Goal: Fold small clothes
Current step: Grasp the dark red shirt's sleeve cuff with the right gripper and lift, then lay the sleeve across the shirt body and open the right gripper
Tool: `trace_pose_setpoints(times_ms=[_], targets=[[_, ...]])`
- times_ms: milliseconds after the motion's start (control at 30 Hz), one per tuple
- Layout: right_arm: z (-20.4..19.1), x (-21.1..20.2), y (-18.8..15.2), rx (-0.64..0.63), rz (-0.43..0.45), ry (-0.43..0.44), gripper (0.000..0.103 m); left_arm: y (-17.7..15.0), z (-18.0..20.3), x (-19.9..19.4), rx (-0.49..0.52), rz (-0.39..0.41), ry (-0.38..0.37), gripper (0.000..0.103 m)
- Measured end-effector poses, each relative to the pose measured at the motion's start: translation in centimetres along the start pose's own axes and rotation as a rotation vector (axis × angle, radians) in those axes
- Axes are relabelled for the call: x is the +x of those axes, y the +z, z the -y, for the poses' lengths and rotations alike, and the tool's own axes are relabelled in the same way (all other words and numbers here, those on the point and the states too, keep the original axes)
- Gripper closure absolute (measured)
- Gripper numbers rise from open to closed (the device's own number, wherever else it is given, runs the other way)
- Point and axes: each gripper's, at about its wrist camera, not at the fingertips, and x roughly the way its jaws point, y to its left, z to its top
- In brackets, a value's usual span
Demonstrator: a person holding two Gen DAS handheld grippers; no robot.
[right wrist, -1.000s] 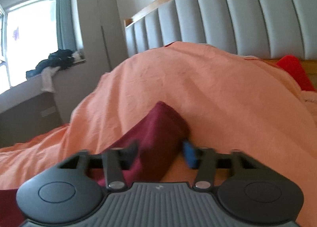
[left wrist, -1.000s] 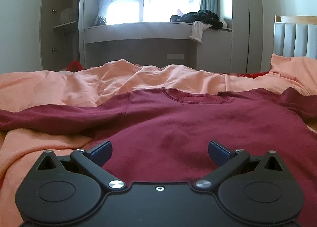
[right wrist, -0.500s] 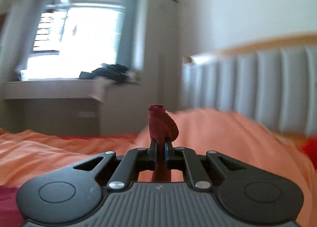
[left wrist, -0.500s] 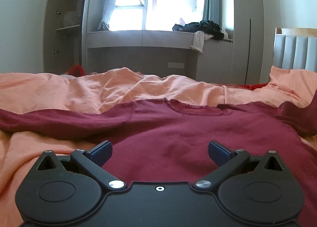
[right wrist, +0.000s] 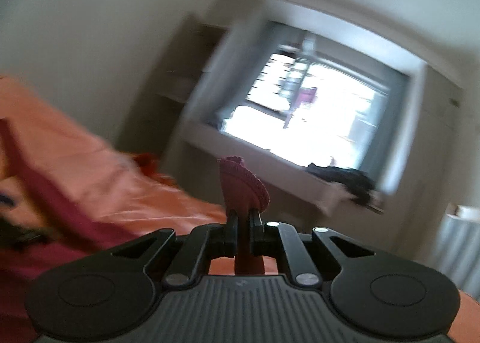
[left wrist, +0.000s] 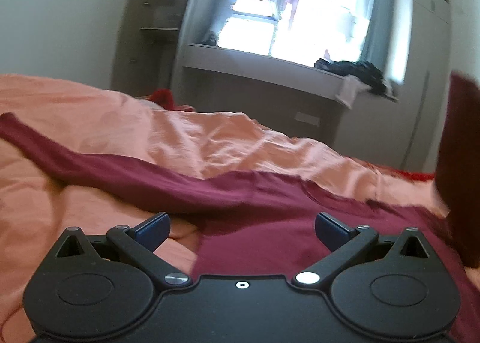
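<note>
Already my right hand-held gripper (right wrist: 243, 217) is clenched on the cuff end of one sleeve (right wrist: 243, 185) of the dark red sweatshirt (left wrist: 270, 241), its jaws pressed together with the ribbed hem standing up just above them and a strip of cloth hanging down behind them. That sleeve is lifted clear of the bed; seen from my left hand-held gripper (left wrist: 241, 227), it rises as a dark red band at the far right of the view. My left hand-held gripper is released, jaws spread wide, with nothing between them, and it hovers just above the lower body of the sweatshirt. The garment lies face up on the peach bedsheet (left wrist: 210, 139), directly ahead of and beneath the left hand-held gripper, its neckline ahead and a little to the right. Its other sleeve (left wrist: 90, 160) stretches flat, far out to the left and ahead of that gripper. I judge the folding to be at its very start: one sleeve is picked up and looks ready to be carried across the chest, but it is not yet laid down. Left to do, as far as I can tell, are placing this sleeve, bringing in the other sleeve, and folding the body over. Both views are blurred, so I cannot make out fine creases. Beyond the bed, a window ledge holds a heap of dark clothes (left wrist: 354, 70).
</note>
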Motion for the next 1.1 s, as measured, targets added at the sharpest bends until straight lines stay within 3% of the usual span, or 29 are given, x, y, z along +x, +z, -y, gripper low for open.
trace_pose_setpoints(times_ms=[167, 267, 433, 500, 567, 667, 733, 800, 933, 1100], targets=[[-8.4, 0.1, -1.0, -0.114, -0.063, 0.18, 0.096, 0.7, -1.5, -0.1, -0.056, 0.018, 0.036, 0.0], [-12.8, 0.1, -2.4, -0.212, -0.104, 0.244, 0.096, 0.9, -1.8, -0.2, -0.062, 0.026, 0.04, 0.0], [-15.9, 0.9, -4.3, -0.27, -0.179, 0.312, 0.095, 0.7, -1.5, 0.1, -0.06, 0.024, 0.005, 0.0], [-16.6, 0.7, -4.9, -0.277, -0.201, 0.344, 0.09, 0.6, -1.3, 0.2, -0.051, 0.022, -0.018, 0.0], [-16.5, 0.3, -5.7, -0.246, -0.211, 0.387, 0.083, 0.3, -1.0, 0.1, -0.037, 0.019, -0.044, 0.0], [-15.3, -0.8, -6.7, -0.162, -0.205, 0.438, 0.058, 0.0, -0.5, 0.2, -0.019, 0.004, -0.091, 0.0], [-13.4, -1.8, -6.9, -0.091, -0.203, 0.462, 0.034, -0.4, -0.1, 0.5, -0.006, -0.021, -0.131, 0.0], [-11.3, -2.9, -7.4, -0.017, -0.212, 0.457, 0.024, -0.9, 0.5, 0.8, 0.013, -0.052, -0.165, 0.0], [-6.5, -4.3, -8.4, 0.105, -0.222, 0.365, 0.007, -2.0, 1.8, 1.0, 0.076, -0.088, -0.212, 0.0], [0.6, -3.1, -10.3, 0.298, -0.26, 0.206, 0.0, -3.4, 3.3, 1.1, 0.183, -0.125, -0.237, 0.0]])
